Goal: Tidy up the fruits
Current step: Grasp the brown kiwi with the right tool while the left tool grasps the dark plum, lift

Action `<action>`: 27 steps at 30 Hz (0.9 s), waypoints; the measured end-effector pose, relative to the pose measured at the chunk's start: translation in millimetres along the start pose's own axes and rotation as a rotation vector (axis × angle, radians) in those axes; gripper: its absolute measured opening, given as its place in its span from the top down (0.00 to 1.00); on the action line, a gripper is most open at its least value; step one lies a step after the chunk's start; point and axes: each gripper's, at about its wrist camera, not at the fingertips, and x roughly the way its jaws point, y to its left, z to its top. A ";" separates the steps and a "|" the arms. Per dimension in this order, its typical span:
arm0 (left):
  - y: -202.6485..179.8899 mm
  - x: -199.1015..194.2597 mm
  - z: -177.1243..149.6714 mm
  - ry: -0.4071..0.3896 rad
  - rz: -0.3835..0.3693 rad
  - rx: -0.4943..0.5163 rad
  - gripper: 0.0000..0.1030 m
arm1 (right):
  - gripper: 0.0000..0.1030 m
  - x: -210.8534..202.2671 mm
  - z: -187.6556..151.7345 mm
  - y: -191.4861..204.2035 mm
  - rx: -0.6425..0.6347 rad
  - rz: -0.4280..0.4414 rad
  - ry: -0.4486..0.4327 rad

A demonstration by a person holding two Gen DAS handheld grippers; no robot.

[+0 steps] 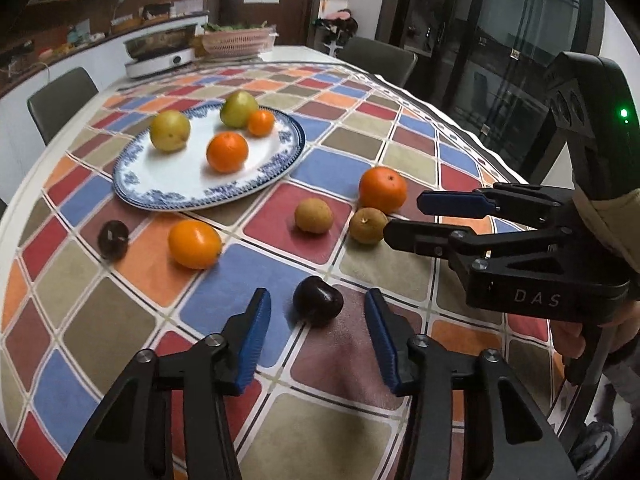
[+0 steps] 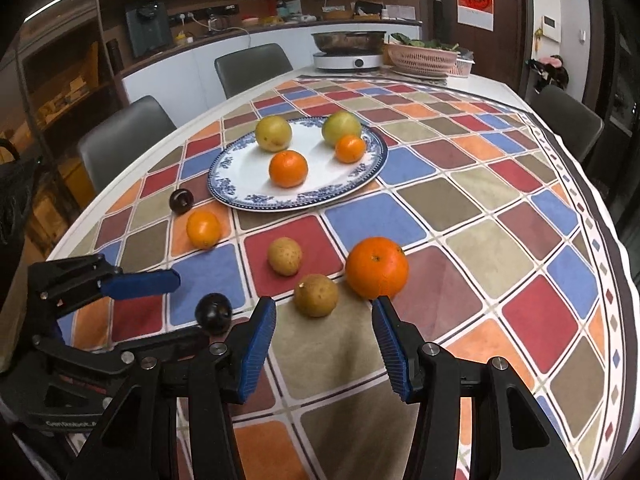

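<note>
Between the left gripper's [image 1: 316, 312] parted jaws lies a dark plum [image 1: 318, 306], seemingly untouched.

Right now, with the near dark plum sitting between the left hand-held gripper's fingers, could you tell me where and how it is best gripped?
Grip the near plum across its widest middle, coming down from above and the near side as the left hand-held gripper already points. It is round and smooth and lies free on the tablecloth, so a hold off its middle would probably let it slip away.

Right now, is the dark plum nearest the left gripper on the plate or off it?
Off. The dark plum lies on the tablecloth, well short of the plate.
</note>
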 end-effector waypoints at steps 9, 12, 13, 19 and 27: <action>1.0 12.4 1.1 0.026 0.005 -0.007 0.62 | 0.57 13.6 1.7 -1.9 0.023 0.036 0.030; 2.1 14.6 1.8 0.032 0.008 -0.018 0.64 | 0.61 18.9 2.9 -3.2 0.036 0.046 0.044; 2.7 15.6 2.2 0.035 0.004 -0.024 0.65 | 0.61 20.2 3.3 -3.6 0.040 0.050 0.046; 3.3 17.7 3.5 0.040 -0.003 -0.035 0.72 | 0.61 29.4 6.3 -3.5 0.045 0.062 0.061; 7.5 10.8 6.7 0.019 0.003 -0.059 0.73 | 0.64 36.8 7.4 -1.0 0.022 0.049 0.069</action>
